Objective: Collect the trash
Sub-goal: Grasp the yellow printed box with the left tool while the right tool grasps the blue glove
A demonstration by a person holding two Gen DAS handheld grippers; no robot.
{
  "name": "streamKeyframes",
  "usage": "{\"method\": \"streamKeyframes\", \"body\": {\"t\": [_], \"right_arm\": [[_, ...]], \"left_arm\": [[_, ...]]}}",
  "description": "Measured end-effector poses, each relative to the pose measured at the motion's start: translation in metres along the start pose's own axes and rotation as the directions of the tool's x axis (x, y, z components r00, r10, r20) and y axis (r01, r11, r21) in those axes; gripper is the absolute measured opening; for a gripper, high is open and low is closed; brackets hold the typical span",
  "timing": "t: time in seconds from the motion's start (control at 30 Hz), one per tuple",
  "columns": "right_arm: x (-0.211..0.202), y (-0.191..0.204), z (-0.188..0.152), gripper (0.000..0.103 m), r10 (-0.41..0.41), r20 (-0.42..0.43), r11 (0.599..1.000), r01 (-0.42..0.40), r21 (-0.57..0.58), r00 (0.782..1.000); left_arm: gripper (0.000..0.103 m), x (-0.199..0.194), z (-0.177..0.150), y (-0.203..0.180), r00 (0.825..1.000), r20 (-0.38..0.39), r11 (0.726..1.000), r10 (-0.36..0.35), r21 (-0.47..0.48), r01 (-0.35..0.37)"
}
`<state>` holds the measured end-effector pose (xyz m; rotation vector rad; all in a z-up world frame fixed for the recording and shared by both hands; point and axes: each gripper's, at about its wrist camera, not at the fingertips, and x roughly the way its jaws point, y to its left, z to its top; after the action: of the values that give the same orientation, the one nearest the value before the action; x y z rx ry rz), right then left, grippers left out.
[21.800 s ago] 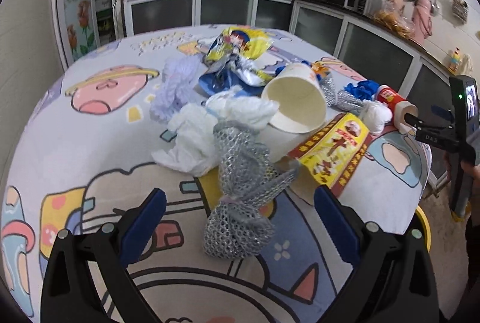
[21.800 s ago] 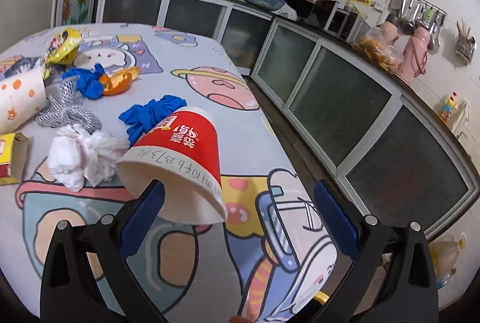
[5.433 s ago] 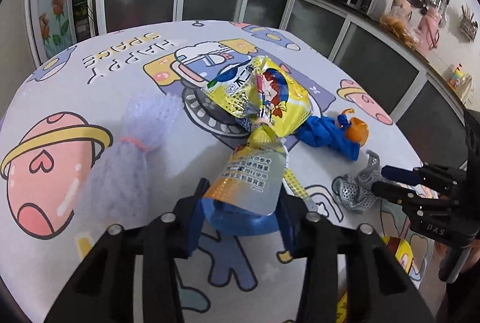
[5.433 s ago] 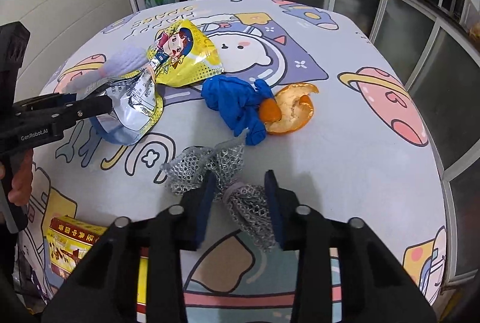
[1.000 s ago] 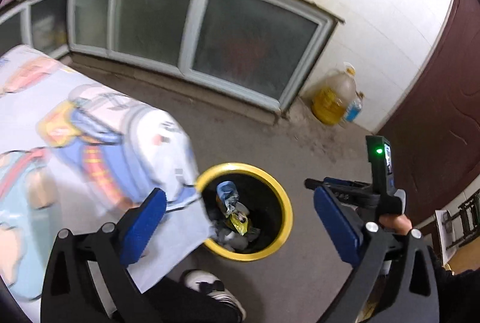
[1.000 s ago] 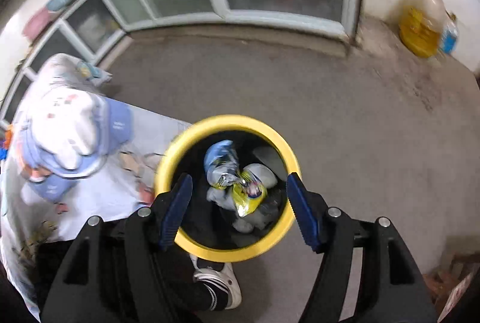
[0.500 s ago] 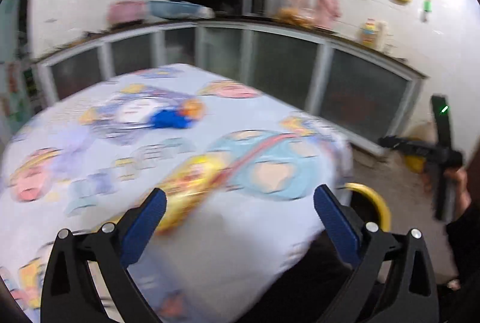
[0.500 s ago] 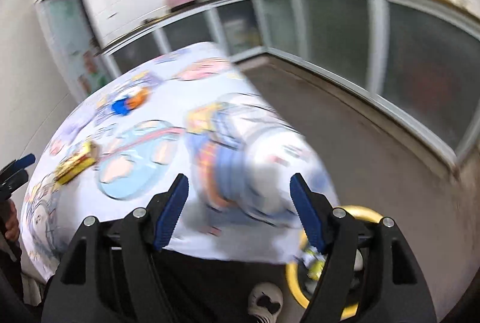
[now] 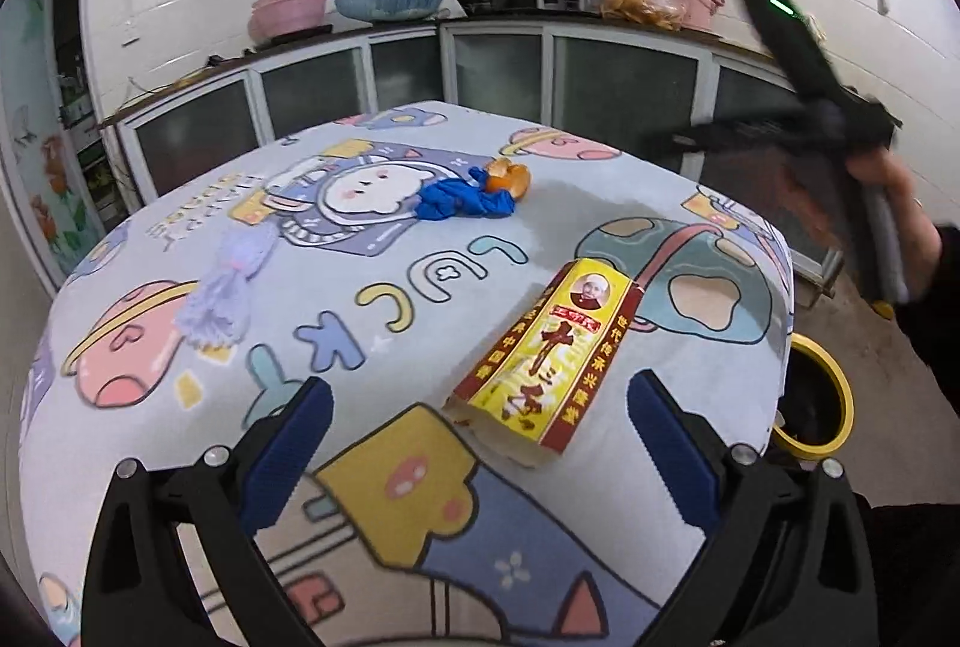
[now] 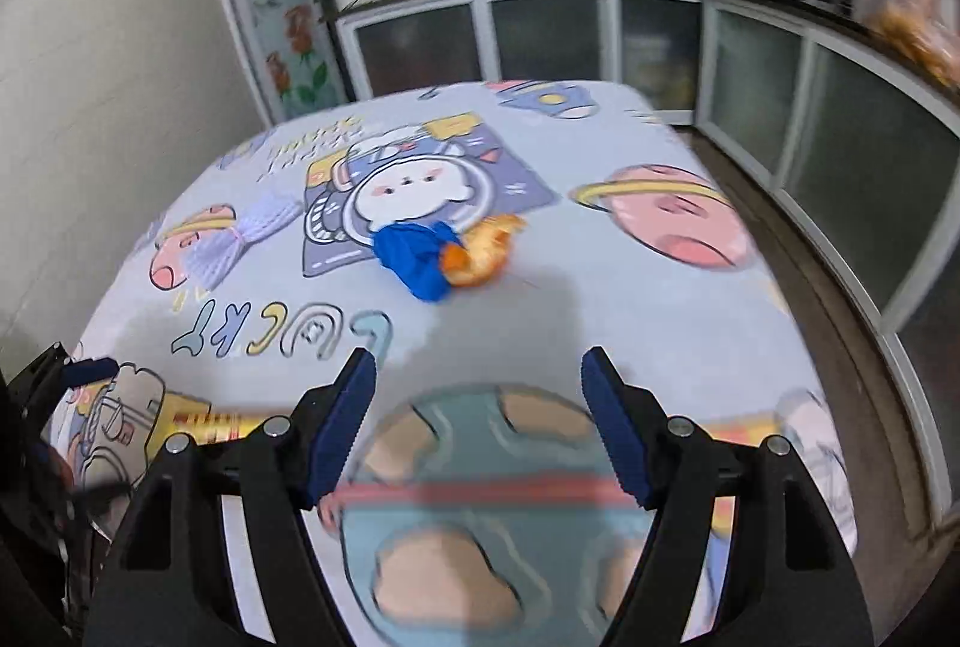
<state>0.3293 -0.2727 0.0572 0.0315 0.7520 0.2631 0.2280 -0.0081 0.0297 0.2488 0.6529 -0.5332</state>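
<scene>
Kitchen table [image 9: 420,263], cartoon-print cloth, cabinets behind. Remaining trash on it: yellow-and-red carton [image 9: 540,365], lying flat near the front edge; blue crumpled glove [image 9: 462,200] touching orange peel [image 9: 509,176], mid-table; lilac mesh bundle [image 9: 225,287], left side. Yellow-rimmed bin [image 9: 831,401] on the floor beside the table's right corner. Left gripper [image 9: 480,443]: jaws wide apart, empty, just before the carton. Right gripper [image 10: 480,407]: jaws apart, having just been opening, nothing between them, above the table.
</scene>
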Motion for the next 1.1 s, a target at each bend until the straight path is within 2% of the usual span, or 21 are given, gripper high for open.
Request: {"method": "streamKeyframes", "body": {"t": [0.03, 0.23, 0.33, 0.43, 0.5, 0.6, 0.87, 1.0, 1.03, 1.1], "right_arm": [[0.016, 0.011, 0.010, 0.067, 0.004, -0.032, 0.999, -0.006, -0.045, 0.999], [0.061, 0.052, 0.041, 0.066, 0.025, -0.098, 0.973, -0.047, -0.226, 0.995], [0.086, 0.065, 0.057, 0.066, -0.013, -0.123, 0.958, -0.023, -0.287, 0.992], [0.104, 0.069, 0.065, 0.066, -0.007, -0.172, 0.952, -0.046, -0.303, 0.985], [0.116, 0.073, 0.069, 0.065, -0.013, -0.199, 0.944, -0.053, -0.325, 0.980], [0.135, 0.074, 0.074, 0.062, -0.033, -0.240, 0.941, -0.050, -0.334, 0.970], [0.160, 0.076, 0.076, 0.060, -0.028, -0.296, 0.941, -0.074, -0.329, 0.955], [0.167, 0.074, 0.075, 0.053, -0.034, -0.310, 0.946, -0.069, -0.315, 0.950], [0.168, 0.074, 0.075, 0.050, -0.032, -0.314, 0.947, -0.072, -0.313, 0.949], [0.170, 0.073, 0.074, 0.042, -0.041, -0.321, 0.948, -0.065, -0.313, 0.946]], "left_arm": [[0.095, 0.004, 0.000, -0.002, 1.000, -0.001, 1.000, -0.005, 0.010, 0.005], [0.095, 0.022, 0.008, -0.002, 0.998, -0.015, 0.997, -0.055, 0.058, 0.056], [0.095, 0.033, 0.012, -0.001, 0.996, -0.042, 0.993, -0.080, 0.087, 0.084], [0.095, 0.046, 0.014, 0.003, 0.990, -0.071, 0.990, -0.118, 0.072, 0.123], [0.095, 0.048, 0.017, 0.003, 0.983, -0.074, 0.983, -0.170, 0.063, 0.175], [0.095, 0.054, 0.021, 0.001, 0.974, -0.088, 0.972, -0.210, 0.087, 0.217], [0.095, 0.085, 0.025, -0.001, 0.949, -0.180, 0.955, -0.261, 0.095, 0.281], [0.095, 0.098, 0.024, -0.005, 0.940, -0.224, 0.953, -0.257, 0.105, 0.285], [0.092, 0.101, 0.023, -0.007, 0.938, -0.233, 0.952, -0.258, 0.107, 0.288], [0.068, 0.102, 0.023, -0.008, 0.935, -0.239, 0.950, -0.261, 0.110, 0.293]]}}
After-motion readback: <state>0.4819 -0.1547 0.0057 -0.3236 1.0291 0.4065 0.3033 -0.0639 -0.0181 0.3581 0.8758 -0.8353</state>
